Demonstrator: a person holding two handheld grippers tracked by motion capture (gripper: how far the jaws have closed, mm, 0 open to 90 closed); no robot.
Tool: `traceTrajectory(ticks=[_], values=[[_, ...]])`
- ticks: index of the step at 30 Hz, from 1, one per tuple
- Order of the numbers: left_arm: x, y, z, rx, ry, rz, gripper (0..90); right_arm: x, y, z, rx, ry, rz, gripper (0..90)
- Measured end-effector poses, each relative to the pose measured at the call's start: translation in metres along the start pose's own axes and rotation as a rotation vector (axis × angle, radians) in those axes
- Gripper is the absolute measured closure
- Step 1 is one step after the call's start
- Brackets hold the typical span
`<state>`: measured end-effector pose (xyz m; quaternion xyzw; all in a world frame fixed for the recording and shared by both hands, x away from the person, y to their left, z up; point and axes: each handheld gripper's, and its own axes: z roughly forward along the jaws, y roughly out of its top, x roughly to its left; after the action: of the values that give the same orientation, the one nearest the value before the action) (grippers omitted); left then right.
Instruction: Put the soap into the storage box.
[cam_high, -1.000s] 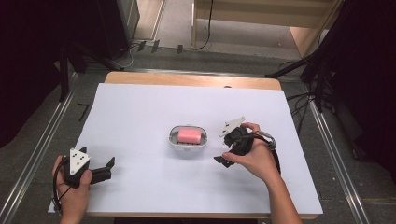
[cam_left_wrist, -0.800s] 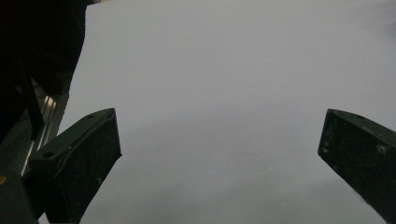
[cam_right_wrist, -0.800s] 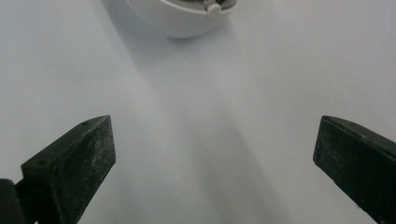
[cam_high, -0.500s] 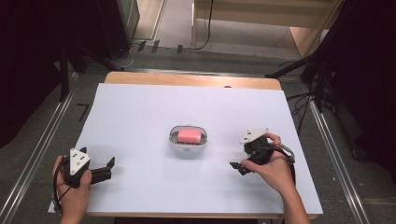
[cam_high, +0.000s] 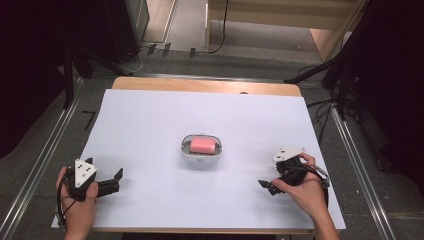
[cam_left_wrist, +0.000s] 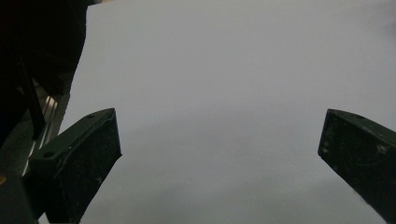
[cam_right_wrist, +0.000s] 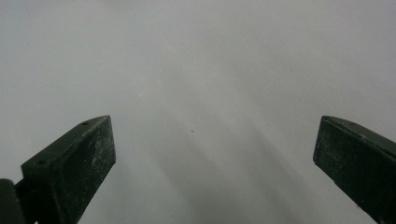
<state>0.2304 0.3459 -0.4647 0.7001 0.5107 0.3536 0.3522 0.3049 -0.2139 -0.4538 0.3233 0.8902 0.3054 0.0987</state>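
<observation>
Both tools released and empty, left tool (cam_high: 114, 181) and right tool (cam_high: 266, 186) resting at bench (cam_high: 150, 125) edges; pink block (cam_high: 203, 145) sits in centre bowl (cam_high: 186, 148); placement judged complete, no next move evident.

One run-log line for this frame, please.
left gripper: open, empty, near-left of table | right gripper: open, empty, near-right | pink block: in clear container, centre | white sheet: otherwise bare

The right gripper (cam_high: 266, 186) has drawn back from the bowl (cam_high: 201, 152) toward the table's near edge.
</observation>
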Motion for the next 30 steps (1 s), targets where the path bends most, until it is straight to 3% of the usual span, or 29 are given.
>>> traceTrajectory(ticks=[17,30], values=[[0.0,0.0,0.0,-0.001,0.0,-0.002,0.0,-0.013,-0.042,-0.015,-0.042,-0.043,0.091,0.0],[0.0,0.0,0.0,0.001,0.002,-0.001,0.0,-0.02,-0.087,-0.03,-0.137,-0.082,0.178,0.0]])
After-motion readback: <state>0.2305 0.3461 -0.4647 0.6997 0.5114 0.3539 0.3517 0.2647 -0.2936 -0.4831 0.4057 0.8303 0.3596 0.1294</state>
